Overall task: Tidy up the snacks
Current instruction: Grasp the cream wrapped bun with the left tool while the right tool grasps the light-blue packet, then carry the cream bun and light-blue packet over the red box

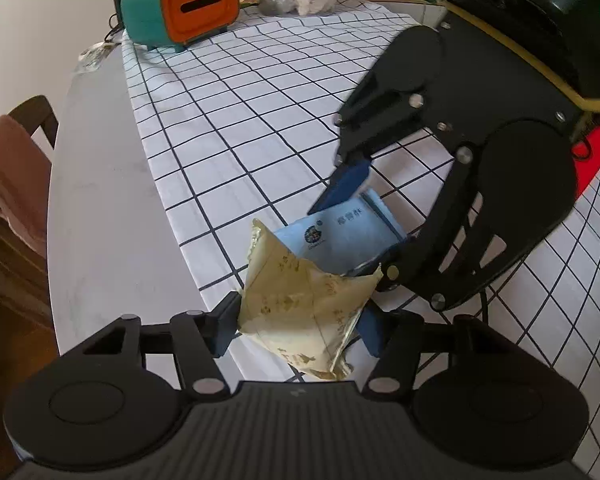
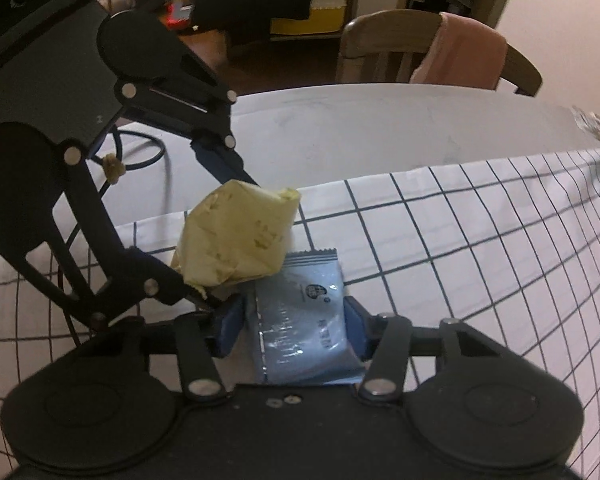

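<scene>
Left fingers (image 1: 296, 322) grip a crumpled yellow packet (image 1: 304, 316); right fingers (image 2: 296, 326) grip a blue packet (image 2: 304, 332).

Crumpled yellow packet (image 1: 304, 320) touching blue packet (image 1: 348, 236)

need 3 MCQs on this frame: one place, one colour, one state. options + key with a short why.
1. Where is the tissue box?
A. on the chair
B. at the far end of the table, on the checked cloth
C. in the left gripper

2. What colour is the packet held by the left gripper?
A. red
B. green
C. pale yellow

3. What is the state of the right gripper?
A. shut on the blue packet
B. wide open and holding nothing
C. shut on the tissue box

Key:
1 B: the box stands on the cloth's far corner.
2 C: the yellow packet sits between the left fingers.
3 A: both blue pads press the blue packet's sides.
</scene>
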Demonstrator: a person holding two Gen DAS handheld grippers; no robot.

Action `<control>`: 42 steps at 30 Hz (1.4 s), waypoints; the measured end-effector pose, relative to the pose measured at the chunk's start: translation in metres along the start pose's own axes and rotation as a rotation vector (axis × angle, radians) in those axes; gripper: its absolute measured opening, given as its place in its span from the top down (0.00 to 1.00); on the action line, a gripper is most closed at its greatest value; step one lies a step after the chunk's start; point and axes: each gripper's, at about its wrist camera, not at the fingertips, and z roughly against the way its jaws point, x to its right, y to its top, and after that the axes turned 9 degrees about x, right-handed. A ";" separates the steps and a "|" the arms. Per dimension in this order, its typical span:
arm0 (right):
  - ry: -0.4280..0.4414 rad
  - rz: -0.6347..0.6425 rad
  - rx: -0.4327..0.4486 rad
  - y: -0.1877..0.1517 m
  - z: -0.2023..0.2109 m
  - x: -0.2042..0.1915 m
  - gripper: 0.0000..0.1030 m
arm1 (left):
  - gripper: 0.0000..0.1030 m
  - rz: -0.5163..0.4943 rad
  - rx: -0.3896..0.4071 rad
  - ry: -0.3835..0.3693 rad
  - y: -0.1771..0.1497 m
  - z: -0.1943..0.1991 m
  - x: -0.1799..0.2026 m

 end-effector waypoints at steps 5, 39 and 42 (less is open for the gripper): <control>-0.044 -0.057 0.013 -0.005 0.007 -0.006 0.54 | 0.43 0.027 -0.003 0.013 0.000 0.002 0.001; -0.442 -0.516 0.172 -0.079 0.158 -0.075 0.55 | 0.43 0.209 0.080 0.163 0.027 0.081 0.106; -0.465 -0.538 0.198 -0.090 0.182 -0.081 0.55 | 0.43 0.208 0.087 0.178 0.036 0.088 0.128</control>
